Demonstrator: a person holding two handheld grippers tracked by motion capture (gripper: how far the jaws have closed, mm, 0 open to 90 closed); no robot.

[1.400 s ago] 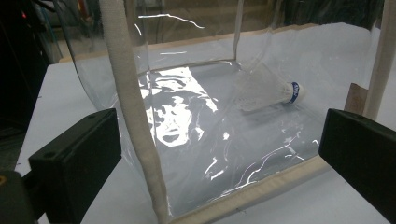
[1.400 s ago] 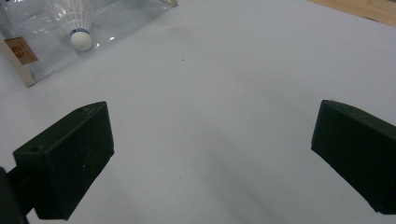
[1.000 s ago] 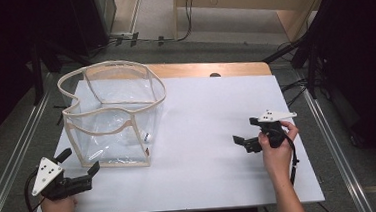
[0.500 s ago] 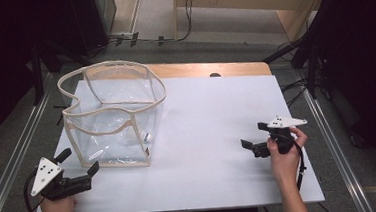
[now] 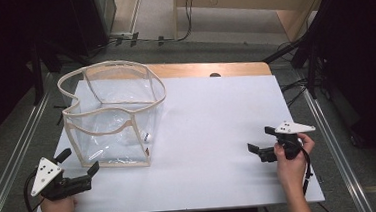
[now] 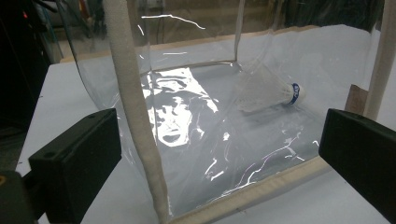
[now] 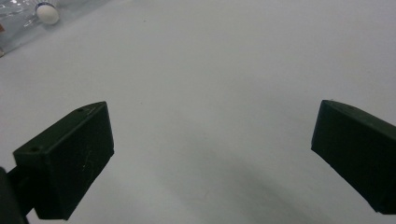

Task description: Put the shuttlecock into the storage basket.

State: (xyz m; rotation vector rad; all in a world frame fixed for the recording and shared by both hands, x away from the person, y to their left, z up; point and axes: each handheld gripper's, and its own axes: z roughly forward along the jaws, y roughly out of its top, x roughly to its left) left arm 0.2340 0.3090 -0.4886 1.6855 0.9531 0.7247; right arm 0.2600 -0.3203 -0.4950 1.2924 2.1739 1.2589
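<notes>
A clear plastic bag (image 5: 108, 122) with beige trim stands open-topped on the left of the white table (image 5: 211, 109). A white shuttlecock (image 5: 145, 137) lies inside it on the bag's floor, near the front right corner. The left gripper view shows the shuttlecock (image 6: 266, 91) through the bag wall, cork end to the right. My left gripper (image 5: 82, 161) is open just in front of the bag's near left corner, with the beige corner seam (image 6: 135, 116) standing between its jaws. My right gripper (image 5: 259, 138) is open over bare table at the right, empty (image 7: 210, 144).
A wooden strip (image 5: 223, 68) runs along the table's far edge. Metal rails (image 5: 328, 126) flank both sides, with dark stands and cables on the floor beyond. The shuttlecock's cork (image 7: 46, 12) peeks in at the right gripper view's top left corner.
My right gripper has drawn back toward the near right part of the table and stays open. The left gripper and the bag have not moved.
</notes>
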